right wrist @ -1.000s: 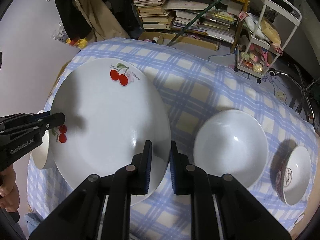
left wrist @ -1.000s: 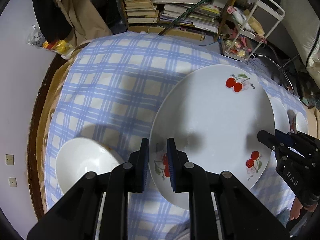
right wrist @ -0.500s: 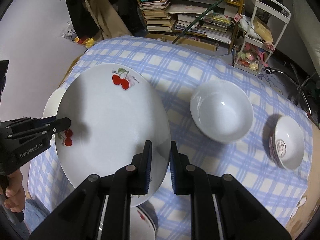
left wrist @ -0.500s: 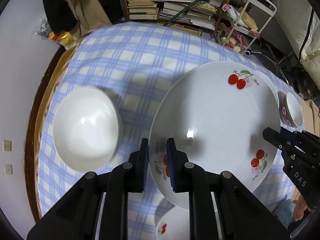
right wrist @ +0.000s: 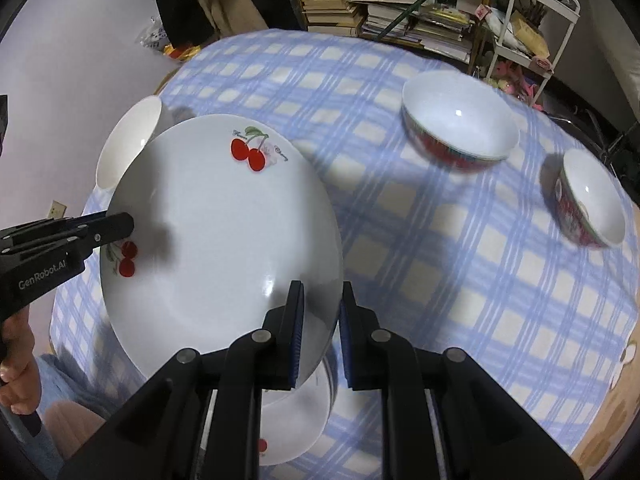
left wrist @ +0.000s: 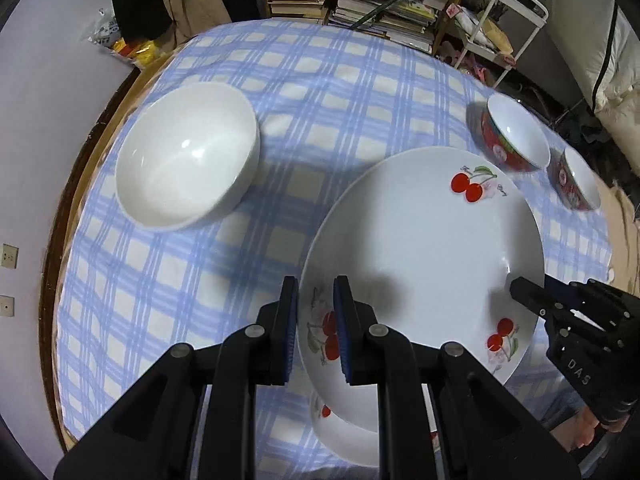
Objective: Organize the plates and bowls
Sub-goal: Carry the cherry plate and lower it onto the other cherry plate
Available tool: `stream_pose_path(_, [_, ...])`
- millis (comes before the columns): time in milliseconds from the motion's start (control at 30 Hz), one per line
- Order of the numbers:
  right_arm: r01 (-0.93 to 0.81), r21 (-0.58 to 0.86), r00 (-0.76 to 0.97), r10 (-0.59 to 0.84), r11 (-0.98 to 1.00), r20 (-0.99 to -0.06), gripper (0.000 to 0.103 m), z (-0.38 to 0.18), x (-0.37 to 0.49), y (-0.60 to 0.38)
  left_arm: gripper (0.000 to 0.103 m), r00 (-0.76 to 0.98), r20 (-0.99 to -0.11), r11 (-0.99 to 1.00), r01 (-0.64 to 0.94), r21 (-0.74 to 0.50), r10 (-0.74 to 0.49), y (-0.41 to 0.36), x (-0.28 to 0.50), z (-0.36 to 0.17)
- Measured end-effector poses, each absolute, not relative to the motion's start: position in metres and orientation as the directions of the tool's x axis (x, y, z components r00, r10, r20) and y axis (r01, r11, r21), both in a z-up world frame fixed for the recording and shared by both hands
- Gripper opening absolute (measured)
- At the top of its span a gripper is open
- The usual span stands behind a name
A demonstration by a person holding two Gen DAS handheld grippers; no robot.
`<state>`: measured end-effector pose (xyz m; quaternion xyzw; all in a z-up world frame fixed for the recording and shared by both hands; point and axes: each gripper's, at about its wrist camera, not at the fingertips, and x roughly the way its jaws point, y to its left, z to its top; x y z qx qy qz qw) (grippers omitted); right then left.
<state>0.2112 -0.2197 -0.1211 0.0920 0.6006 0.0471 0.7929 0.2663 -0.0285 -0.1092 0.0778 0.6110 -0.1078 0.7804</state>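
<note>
Two tongs carry a large cherry-print plate [left wrist: 420, 248] in the air above a counter [left wrist: 328, 80] covered with blue checked cloth. The left tongs [left wrist: 316, 320] are clamped on the plate's near-left rim; the right tongs [right wrist: 320, 316] are clamped on its opposite rim. A second cherry-print plate [right wrist: 292, 428] lies directly beneath, at the counter's near edge. To stack well, both hands should lower evenly, keeping the plate level and centred, then release together.
</note>
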Motion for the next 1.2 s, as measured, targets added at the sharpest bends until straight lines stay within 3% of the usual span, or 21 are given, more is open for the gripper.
stream_pose_path(567, [0.028,0.174,0.274,0.159,0.984,-0.949,0.018,-0.143,0.164,-0.204,0.017,0.211,-0.967,0.969,0.229,-0.093,-0.142,-0.004,0.218,-0.135])
stream_pose_path(1200, [0.074,0.206,0.371,0.165,0.976,-0.914,0.018,-0.153,0.128,-0.206,0.018,0.150,-0.989,0.962,0.272,0.022,-0.020,-0.022,0.190,-0.173])
